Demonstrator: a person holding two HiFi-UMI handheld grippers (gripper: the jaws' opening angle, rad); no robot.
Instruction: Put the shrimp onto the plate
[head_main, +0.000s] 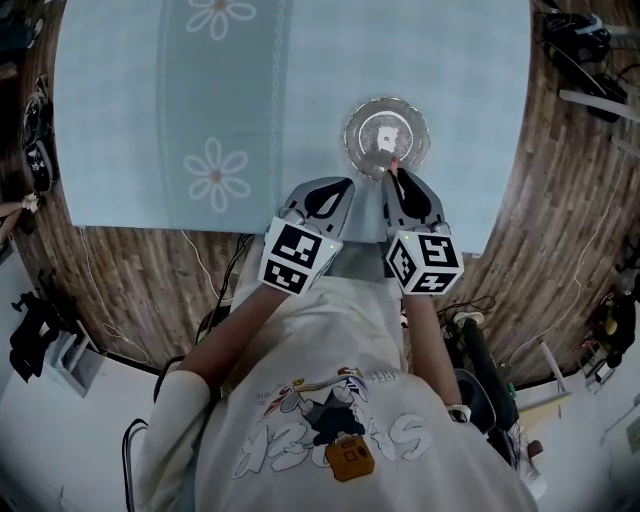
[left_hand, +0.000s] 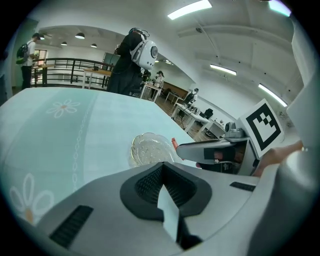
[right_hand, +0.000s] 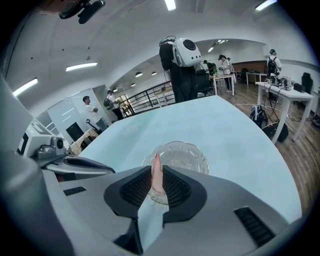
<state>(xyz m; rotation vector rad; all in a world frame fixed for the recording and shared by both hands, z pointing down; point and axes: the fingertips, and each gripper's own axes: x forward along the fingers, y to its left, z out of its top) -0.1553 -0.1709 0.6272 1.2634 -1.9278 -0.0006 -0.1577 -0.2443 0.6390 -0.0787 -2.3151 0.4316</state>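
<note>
Cloth: smooth pale blue tablecloth with white daisy print (head_main: 150, 100), wide bare room left of both tongs.
Left tongs: grey left gripper (head_main: 345, 186) (left_hand: 165, 192), ribbed black pads together, nothing between.
Right tongs: grey right gripper (head_main: 393, 173) (right_hand: 156, 187), clamped on a slim pink shrimp (head_main: 393, 163) (right_hand: 156, 172), tip poking forward.
Plate: round clear glass plate (head_main: 386, 112) (right_hand: 192, 155) (left_hand: 147, 149), scalloped rim, its near edge under the shrimp.

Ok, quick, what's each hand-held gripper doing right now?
Left hand-held gripper: shut, nothing between its jaws.
Right hand-held gripper: shut on the shrimp, at the near rim of the plate.
</note>
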